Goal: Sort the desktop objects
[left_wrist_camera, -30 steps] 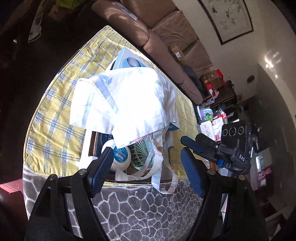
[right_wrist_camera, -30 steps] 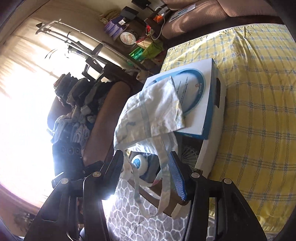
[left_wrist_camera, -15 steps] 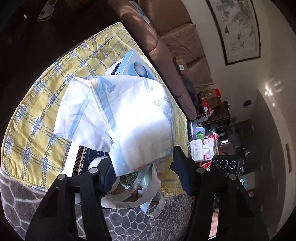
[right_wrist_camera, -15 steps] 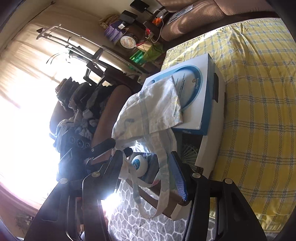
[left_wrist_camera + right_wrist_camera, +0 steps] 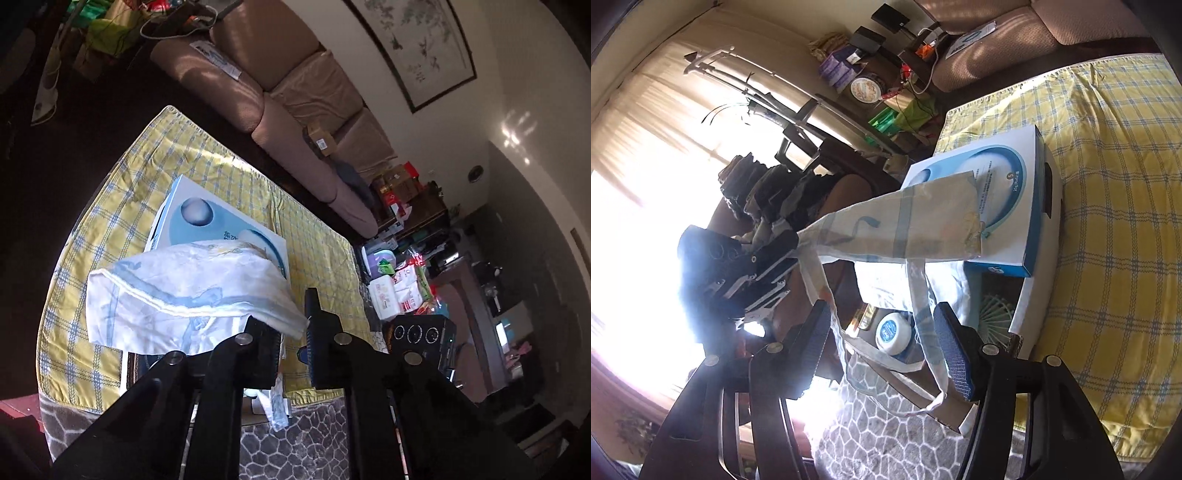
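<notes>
A white cloth bag (image 5: pixel 184 295) with blue markings is lifted at one edge, and my left gripper (image 5: pixel 291 328) is shut on that edge. In the right wrist view the bag (image 5: pixel 905 229) stretches from the left gripper (image 5: pixel 790 247) to the blue-and-white box (image 5: pixel 1008 192). The bag's far end rests on this box (image 5: pixel 207 221). My right gripper (image 5: pixel 884 347) is low in front, its jaws opening. The bag's straps (image 5: pixel 916 295) hang loose between its fingers without touching the pads. Behind them lie a round white tub (image 5: pixel 892 332) and a small green fan (image 5: pixel 993 314).
A yellow checked cloth (image 5: pixel 92 229) covers the table (image 5: pixel 1108 184). A grey patterned rug (image 5: pixel 886 435) lies below the near edge. A brown sofa (image 5: pixel 280 96) stands beyond the table. Cluttered shelves (image 5: pixel 399 273) are to the right, and there is a bright window (image 5: pixel 646 184).
My left gripper has closed on the bag's edge and risen, lifting that side off the box's contents. The right gripper's jaws have widened a little and it has stayed in place.
</notes>
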`<action>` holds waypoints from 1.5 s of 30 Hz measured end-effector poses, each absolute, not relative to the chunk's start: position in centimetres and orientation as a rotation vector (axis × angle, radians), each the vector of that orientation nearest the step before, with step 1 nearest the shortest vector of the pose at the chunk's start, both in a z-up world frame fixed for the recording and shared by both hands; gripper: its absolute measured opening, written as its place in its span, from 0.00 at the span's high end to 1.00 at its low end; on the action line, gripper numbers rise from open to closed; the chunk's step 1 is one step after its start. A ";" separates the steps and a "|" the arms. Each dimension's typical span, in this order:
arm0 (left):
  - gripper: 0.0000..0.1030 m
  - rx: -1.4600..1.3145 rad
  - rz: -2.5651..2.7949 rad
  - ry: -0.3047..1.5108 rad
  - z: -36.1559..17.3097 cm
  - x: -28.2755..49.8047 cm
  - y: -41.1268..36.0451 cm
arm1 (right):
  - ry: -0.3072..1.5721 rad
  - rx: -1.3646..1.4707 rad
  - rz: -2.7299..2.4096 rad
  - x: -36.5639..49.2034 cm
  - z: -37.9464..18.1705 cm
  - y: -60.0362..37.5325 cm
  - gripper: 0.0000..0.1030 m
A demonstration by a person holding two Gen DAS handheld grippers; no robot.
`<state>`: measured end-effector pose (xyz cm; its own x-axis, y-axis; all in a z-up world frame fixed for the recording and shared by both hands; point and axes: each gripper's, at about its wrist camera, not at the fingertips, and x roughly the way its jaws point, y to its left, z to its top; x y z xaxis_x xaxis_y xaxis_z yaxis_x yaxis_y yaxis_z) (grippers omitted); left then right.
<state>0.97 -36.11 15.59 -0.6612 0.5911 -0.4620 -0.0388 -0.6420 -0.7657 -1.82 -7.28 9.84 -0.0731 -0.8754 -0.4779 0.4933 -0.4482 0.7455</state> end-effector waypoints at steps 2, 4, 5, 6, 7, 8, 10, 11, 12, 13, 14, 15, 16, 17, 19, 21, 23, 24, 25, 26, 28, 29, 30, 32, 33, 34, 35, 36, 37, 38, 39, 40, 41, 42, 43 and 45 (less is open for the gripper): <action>0.91 -1.038 2.343 -1.020 16.8 0.9 -36.0 | -0.494 1.156 -1.744 -2.2 10.2 -7.4 0.41; 0.91 -1.051 2.362 -1.000 17.1 1.3 -36.2 | -0.504 1.139 -1.786 -3.1 10.7 -7.1 0.41; 0.91 -1.057 2.365 -0.996 16.9 1.4 -36.6 | -0.498 1.137 -1.811 -3.5 10.9 -7.0 0.41; 0.91 -1.080 2.377 -0.988 16.4 1.4 -37.0 | -0.491 1.134 -1.822 -3.8 11.2 -7.1 0.41; 0.91 -1.100 2.398 -0.969 15.9 1.3 -37.6 | -0.478 1.135 -1.825 -4.1 11.5 -7.3 0.41; 0.91 -1.120 2.415 -0.941 15.3 1.1 -38.2 | -0.453 1.138 -1.835 -4.3 11.7 -7.6 0.41; 0.91 -1.193 2.411 -0.905 14.1 -0.1 -39.6 | -0.388 1.133 -1.853 -4.4 12.1 -8.5 0.41; 0.90 -1.231 2.414 -0.890 13.6 -0.7 -40.2 | -0.357 1.133 -1.868 -4.4 12.3 -9.0 0.41; 0.90 -1.254 2.407 -0.873 13.3 -1.2 -40.6 | -0.334 1.127 -1.883 -4.4 12.5 -9.4 0.41; 0.89 -1.258 2.399 -0.851 13.3 -1.5 -40.9 | -0.317 1.121 -1.890 -4.6 12.6 -9.9 0.41; 0.83 -1.260 2.412 -0.814 13.6 -1.6 -41.0 | -0.302 1.119 -1.898 -4.7 12.7 -10.3 0.41; 0.79 -1.265 2.415 -0.788 13.8 -1.6 -41.0 | -0.284 1.118 -1.905 -4.9 12.8 -10.8 0.41; 0.69 -1.269 2.375 -0.801 13.8 -1.4 -41.0 | -0.268 1.116 -1.913 -5.1 12.9 -11.2 0.41; 0.65 -1.286 2.326 -0.829 13.4 -1.2 -40.8 | -0.254 1.116 -1.913 -5.3 12.9 -11.7 0.41; 0.64 -1.379 2.327 -0.792 12.1 -0.7 -40.2 | -0.224 1.114 -1.928 -5.5 12.8 -12.1 0.40; 0.64 -1.462 2.323 -0.778 10.1 -0.4 -40.0 | -0.191 1.123 -1.933 -5.7 12.4 -12.6 0.40; 0.64 -1.486 2.240 -0.858 8.2 0.2 -40.3 | -0.161 1.140 -1.957 -6.0 12.0 -12.7 0.40; 0.63 -1.473 2.219 -0.887 7.8 0.6 -40.6 | -0.154 1.146 -1.969 -6.1 11.9 -12.7 0.40; 0.59 -1.432 2.213 -0.896 8.0 1.1 -40.8 | -0.158 1.140 -1.972 -6.3 11.9 -12.5 0.40; 0.51 -1.388 2.209 -0.907 8.5 1.6 -41.2 | -0.164 1.140 -1.971 -6.6 11.9 -12.4 0.40; 0.36 -1.311 2.192 -0.955 9.6 2.1 -42.4 | -0.179 1.143 -1.964 -7.5 12.2 -12.0 0.40; 0.27 -1.280 2.205 -0.974 10.3 2.0 -43.2 | -0.194 1.149 -1.945 -8.1 12.1 -11.9 0.40; 0.22 -1.259 2.235 -0.978 10.8 1.8 -44.0 | -0.212 1.170 -1.925 -8.8 11.9 -11.9 0.40; 0.08 -1.251 2.295 -0.985 11.3 0.6 -45.4 | -0.279 1.195 -1.874 -10.1 11.2 -11.6 0.41; 0.08 -1.256 2.313 -0.989 11.3 -0.2 -45.9 | -0.302 1.202 -1.862 -10.6 11.0 -11.5 0.42; 0.08 -1.270 2.322 -0.989 11.1 -1.0 -46.2 | -0.318 1.198 -1.864 -10.9 10.8 -11.3 0.43; 0.08 -1.293 2.341 -0.968 10.8 -1.7 -46.3 | -0.330 1.195 -1.863 -11.2 10.6 -11.1 0.43; 0.08 -1.312 2.372 -0.927 10.8 -2.7 -46.0 | -0.333 1.187 -1.867 -11.3 10.5 -11.1 0.44; 0.08 -1.332 2.397 -0.881 10.3 -3.3 -45.8 | -0.326 1.185 -1.876 -11.4 10.4 -11.0 0.44; 0.08 -1.351 2.409 -0.849 9.8 -3.9 -45.6 | -0.314 1.187 -1.882 -11.4 10.3 -11.1 0.45; 0.08 -1.362 2.396 -0.846 9.2 -4.3 -45.2 | -0.293 1.188 -1.885 -11.4 10.2 -11.2 0.46; 0.08 -1.366 2.364 -0.863 8.5 -4.7 -45.0 | -0.268 1.183 -1.890 -11.3 10.2 -11.4 0.47; 0.07 -1.371 2.337 -0.880 7.8 -5.0 -44.7 | -0.247 1.173 -1.892 -11.1 10.2 -11.6 0.49; 0.07 -1.386 2.329 -0.885 7.1 -5.4 -44.5 | -0.231 1.163 -1.897 -11.0 10.2 -11.7 0.49; 0.07 -1.398 2.324 -0.879 6.6 -5.6 -44.3 | -0.217 1.155 -1.899 -10.8 10.3 -11.9 0.50; 0.07 -1.407 2.307 -0.889 5.5 -5.9 -44.3 | -0.163 1.150 -1.907 -10.4 10.2 -12.5 0.50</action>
<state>-5.88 -44.26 5.47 -0.4779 0.5398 -0.6931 0.0652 -0.7650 -0.6407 -10.38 -12.46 10.21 -0.1860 -0.7344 -0.6527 0.6129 -0.6059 0.5072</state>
